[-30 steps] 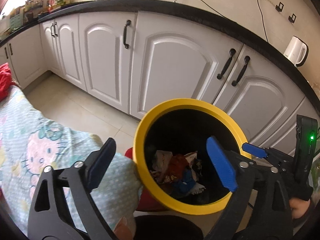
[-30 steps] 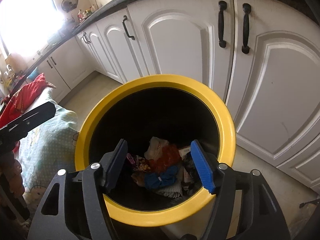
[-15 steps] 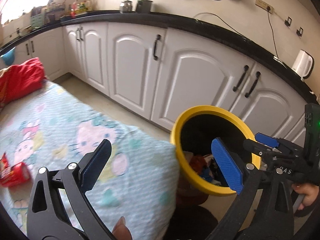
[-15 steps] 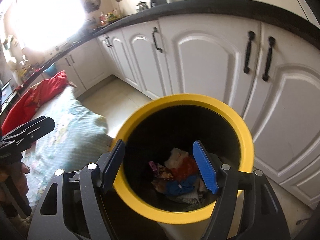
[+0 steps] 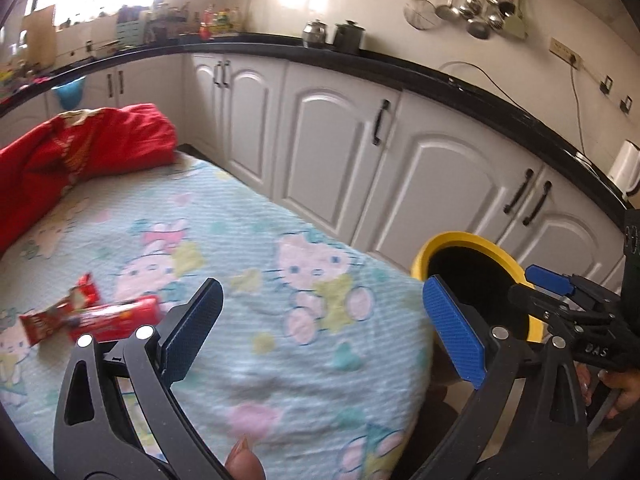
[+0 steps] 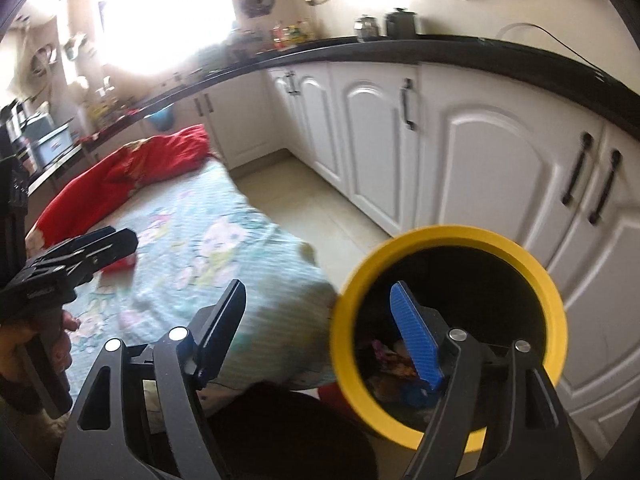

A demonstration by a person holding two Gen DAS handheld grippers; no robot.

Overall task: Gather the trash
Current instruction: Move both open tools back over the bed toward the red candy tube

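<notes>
A person's left gripper (image 5: 320, 328) hangs wide open and empty over a bed sheet printed with cartoon cats (image 5: 256, 272), while the right gripper (image 6: 324, 328) is opening, nothing between its blue pads, one finger over the sheet's edge and the other over the mouth of the yellow-rimmed trash bin (image 6: 554, 312). The bin stands on the floor just beside the near corner of the sheet. Crumpled wrappers and scraps (image 6: 394, 364) lie in its dark bottom, partly hidden by the right gripper's finger. On the sheet, to the left of the bin and just beyond the left gripper's left finger, lie red snack wrappers (image 5: 96, 316), blurred. A hand (image 6: 24, 344) grips the left tool at the edge of the right wrist view. Farther along the sheet from the bin, a red cloth (image 5: 76, 152) is heaped at the far end. Beyond the bin, white cabinet doors (image 5: 332, 148) with black handles run under a black countertop (image 5: 460, 76), where two metal canisters (image 5: 334, 34) stand. Ladles and a strainer (image 5: 464, 8) hang on the wall above.
</notes>
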